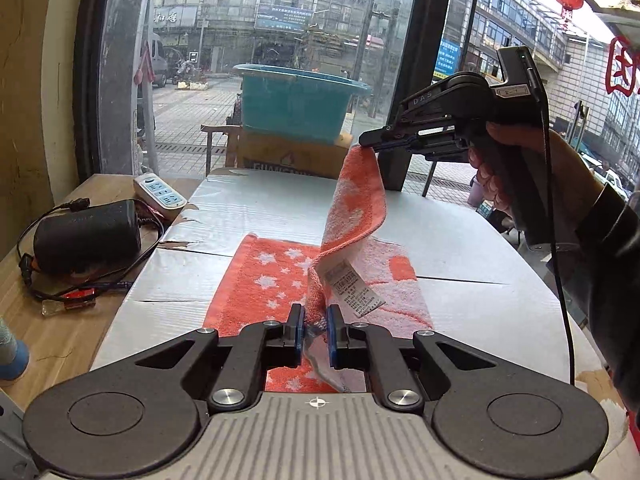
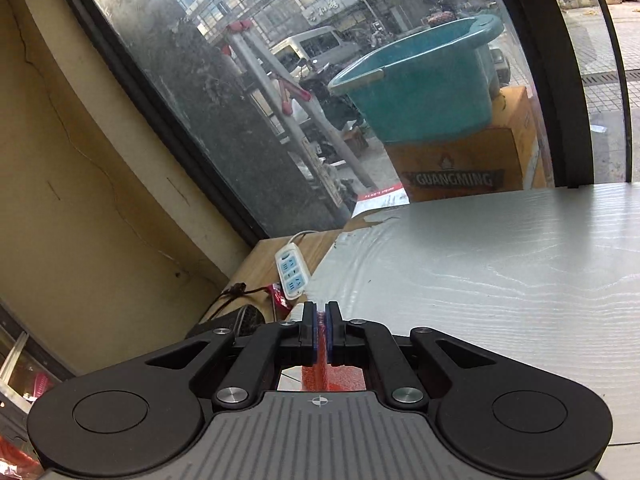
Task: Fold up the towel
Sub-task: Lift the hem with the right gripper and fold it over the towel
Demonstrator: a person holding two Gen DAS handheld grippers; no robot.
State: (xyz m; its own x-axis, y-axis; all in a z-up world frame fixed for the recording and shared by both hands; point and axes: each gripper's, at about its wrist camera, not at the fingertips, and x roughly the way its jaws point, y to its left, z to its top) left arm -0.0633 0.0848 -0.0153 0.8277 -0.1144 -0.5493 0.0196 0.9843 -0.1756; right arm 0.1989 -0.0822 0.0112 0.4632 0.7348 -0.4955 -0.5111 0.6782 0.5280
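Note:
An orange towel (image 1: pixel 264 276) with white stars lies lengthwise on the white table (image 1: pixel 248 208). Its right edge is lifted. My left gripper (image 1: pixel 316 316) is shut on the near part of that edge, low over the table. A white care label (image 1: pixel 354 288) hangs by it. My right gripper (image 1: pixel 366 142) is shut on the far corner of the towel and holds it high above the table, so the edge hangs in a strip between the two. In the right wrist view my right gripper (image 2: pixel 320 320) pinches a sliver of the orange towel (image 2: pixel 320 376) between its blue pads.
A black power adapter (image 1: pixel 88 236) with cables and a white power strip (image 1: pixel 160 194) lie on the wooden bench at the left. A teal tub (image 1: pixel 296 100) sits on a cardboard box (image 1: pixel 280 156) behind the table, before the window.

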